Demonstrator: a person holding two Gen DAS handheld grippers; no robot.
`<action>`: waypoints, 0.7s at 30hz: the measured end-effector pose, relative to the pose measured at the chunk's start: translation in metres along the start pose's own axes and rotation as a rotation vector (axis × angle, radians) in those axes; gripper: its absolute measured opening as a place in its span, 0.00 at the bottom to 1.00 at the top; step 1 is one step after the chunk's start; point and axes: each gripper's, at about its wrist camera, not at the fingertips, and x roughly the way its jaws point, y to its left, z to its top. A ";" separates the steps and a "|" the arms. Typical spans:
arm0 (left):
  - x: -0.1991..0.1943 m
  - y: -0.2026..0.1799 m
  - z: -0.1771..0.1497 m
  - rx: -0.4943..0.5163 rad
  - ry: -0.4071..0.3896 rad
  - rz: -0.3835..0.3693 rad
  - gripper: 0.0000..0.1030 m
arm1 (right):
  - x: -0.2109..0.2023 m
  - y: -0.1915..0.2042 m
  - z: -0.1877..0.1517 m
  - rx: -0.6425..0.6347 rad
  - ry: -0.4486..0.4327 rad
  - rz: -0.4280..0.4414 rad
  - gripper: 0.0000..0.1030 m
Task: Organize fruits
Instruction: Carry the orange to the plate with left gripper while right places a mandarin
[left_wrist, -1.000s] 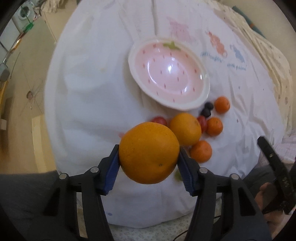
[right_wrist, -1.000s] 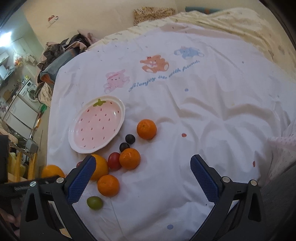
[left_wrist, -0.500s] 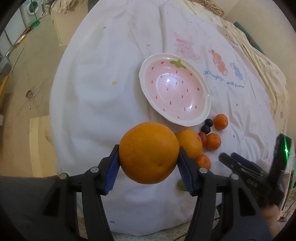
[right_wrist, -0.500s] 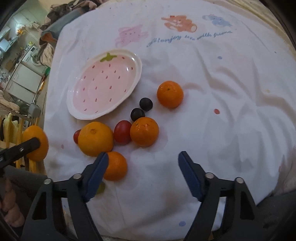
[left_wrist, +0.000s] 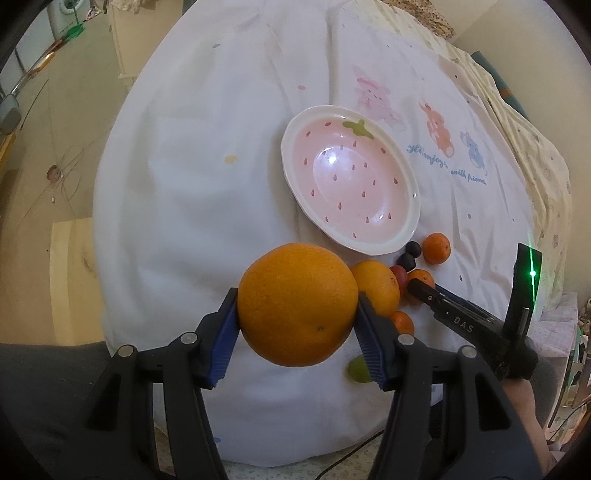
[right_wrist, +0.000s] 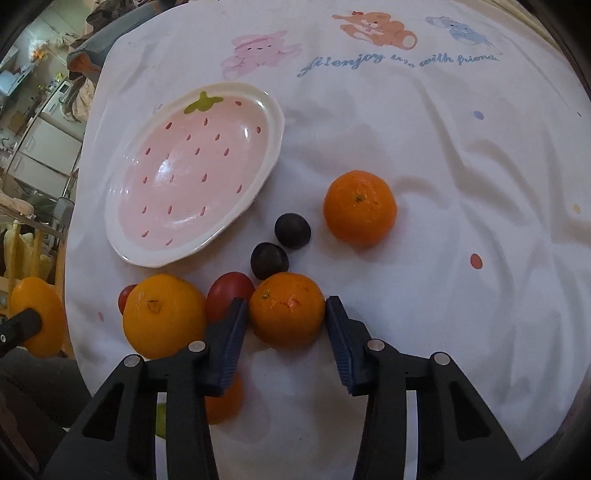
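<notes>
My left gripper (left_wrist: 297, 334) is shut on a large orange (left_wrist: 297, 304) and holds it above the near edge of the cloth, short of the strawberry plate (left_wrist: 402, 236). The plate (right_wrist: 133, 254) is empty. My right gripper (right_wrist: 284, 325) is shut on a tangerine (right_wrist: 288, 310) that rests on the cloth among the fruit. Beside it lie a yellow-orange citrus (right_wrist: 164, 314), a red tomato (right_wrist: 229, 295), two dark plums (right_wrist: 269, 260) and another tangerine (right_wrist: 360, 208).
A white cloth (right_wrist: 443, 166) with cartoon prints covers the round table. A further tangerine (right_wrist: 225, 402) and a green fruit (right_wrist: 160, 421) lie under my right gripper's left arm. The floor (left_wrist: 55, 184) drops off to the left.
My right gripper moved down and forward to the fruit pile and closed around the tangerine. My left gripper kept the large orange and drew back a little from the plate.
</notes>
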 end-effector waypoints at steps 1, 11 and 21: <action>0.001 0.000 0.000 -0.001 0.001 0.000 0.53 | -0.001 0.000 0.000 -0.001 -0.002 0.004 0.43; 0.004 0.001 0.003 0.008 -0.002 0.044 0.53 | -0.038 0.001 -0.004 0.020 -0.047 0.087 0.43; -0.002 -0.020 0.049 0.070 -0.025 0.079 0.53 | -0.068 0.021 0.054 -0.057 -0.156 0.190 0.43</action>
